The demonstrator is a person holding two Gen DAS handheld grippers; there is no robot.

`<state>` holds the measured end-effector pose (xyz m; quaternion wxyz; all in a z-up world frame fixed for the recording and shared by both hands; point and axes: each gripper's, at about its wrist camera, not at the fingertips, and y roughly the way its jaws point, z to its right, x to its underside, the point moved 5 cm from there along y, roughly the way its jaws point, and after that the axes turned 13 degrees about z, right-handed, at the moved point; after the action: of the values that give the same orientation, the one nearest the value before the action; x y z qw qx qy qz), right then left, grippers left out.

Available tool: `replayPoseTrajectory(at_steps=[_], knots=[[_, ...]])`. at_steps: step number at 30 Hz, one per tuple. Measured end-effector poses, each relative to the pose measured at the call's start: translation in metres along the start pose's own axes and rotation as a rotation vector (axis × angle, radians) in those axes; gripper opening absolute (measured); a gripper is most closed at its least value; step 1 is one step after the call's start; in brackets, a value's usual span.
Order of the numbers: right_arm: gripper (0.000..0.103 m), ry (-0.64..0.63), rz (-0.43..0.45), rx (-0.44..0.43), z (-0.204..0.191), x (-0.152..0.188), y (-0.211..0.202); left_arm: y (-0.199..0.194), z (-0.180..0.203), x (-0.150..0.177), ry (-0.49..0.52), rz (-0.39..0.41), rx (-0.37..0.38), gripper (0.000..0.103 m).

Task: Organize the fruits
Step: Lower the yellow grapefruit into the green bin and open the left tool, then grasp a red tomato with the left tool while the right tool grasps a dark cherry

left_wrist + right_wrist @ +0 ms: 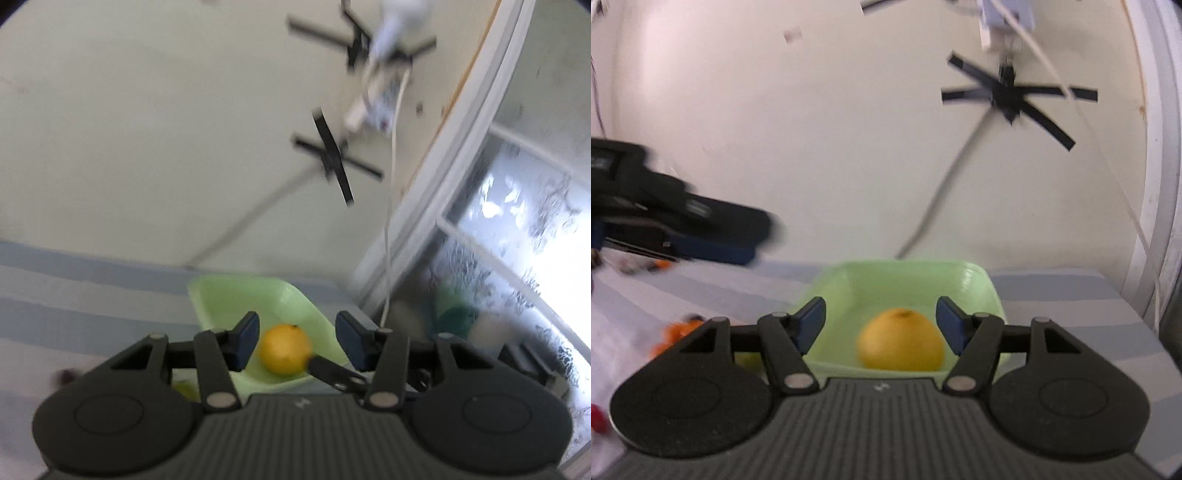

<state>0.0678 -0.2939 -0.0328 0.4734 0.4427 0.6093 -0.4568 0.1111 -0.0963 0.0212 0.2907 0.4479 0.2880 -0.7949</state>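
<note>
The yellow citrus fruit (900, 339) lies inside the green bowl (975, 282) near the striped tablecloth's (1052, 295) far edge. Left gripper (297, 341) spread, empty. Right gripper (881, 326) spread wide, empty.

1 yellow round fruit (900, 339), maybe lemon or orange, lies inside the light green bowl (979, 288), near its front wall, w/ a small dark stem dot on top. The bowl is square-ish w/ rounded corners, stands upright on a striped blue-grey cloth close to the wall, and holds only this 1 fruit as far as visible. Left of the bowl, on the cloth, lie blurred orange pieces (677, 332), a yellow-green fruit (748, 359) mostly hidden, and smth red (597, 417) at the edge.
</note>
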Motion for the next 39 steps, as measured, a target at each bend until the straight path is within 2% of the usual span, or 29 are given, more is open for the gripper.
replayPoseTrajectory(at_steps=[2, 4, 8, 10, 13, 18, 23, 25, 26, 30, 39], knots=[[0.066, 0.042, 0.001, -0.033, -0.013, 0.007, -0.015, -0.043, -0.012, 0.000, 0.031, 0.044, -0.053, 0.046], [0.056, 0.079, -0.016, -0.071, -0.029, 0.017, -0.027, -0.080, -0.025, 0.007, 0.055, 0.067, -0.120, 0.046], [0.046, 0.118, -0.052, -0.105, -0.060, 0.039, -0.043, -0.131, -0.047, 0.031, 0.071, 0.069, -0.242, 0.046], [0.039, 0.138, -0.068, -0.132, -0.074, 0.047, -0.048, -0.148, -0.056, 0.041, 0.063, 0.063, -0.266, 0.046], [0.039, 0.119, -0.076, -0.150, -0.088, 0.053, -0.053, -0.167, -0.061, 0.066, 0.049, 0.041, -0.267, 0.046], [0.039, 0.140, -0.075, -0.192, -0.102, 0.055, -0.063, -0.168, -0.056, 0.095, 0.072, -0.009, -0.244, 0.046], [0.039, 0.098, -0.098, -0.254, -0.126, 0.062, -0.071, -0.165, -0.054, 0.111, 0.105, -0.033, -0.247, 0.047], [0.032, 0.067, -0.134, -0.264, -0.137, 0.070, -0.067, -0.165, -0.056, 0.116, 0.106, -0.040, -0.257, 0.048], [0.029, 0.053, -0.153, -0.265, -0.141, 0.073, -0.065, -0.163, -0.057, 0.117, 0.100, -0.044, -0.257, 0.048], [0.025, 0.012, -0.186, -0.262, -0.150, 0.080, -0.061, -0.165, -0.063, 0.121, 0.080, -0.044, -0.254, 0.048], [0.026, 0.007, -0.241, -0.211, -0.149, 0.086, -0.050, -0.152, -0.063, 0.127, 0.113, -0.075, -0.230, 0.048]])
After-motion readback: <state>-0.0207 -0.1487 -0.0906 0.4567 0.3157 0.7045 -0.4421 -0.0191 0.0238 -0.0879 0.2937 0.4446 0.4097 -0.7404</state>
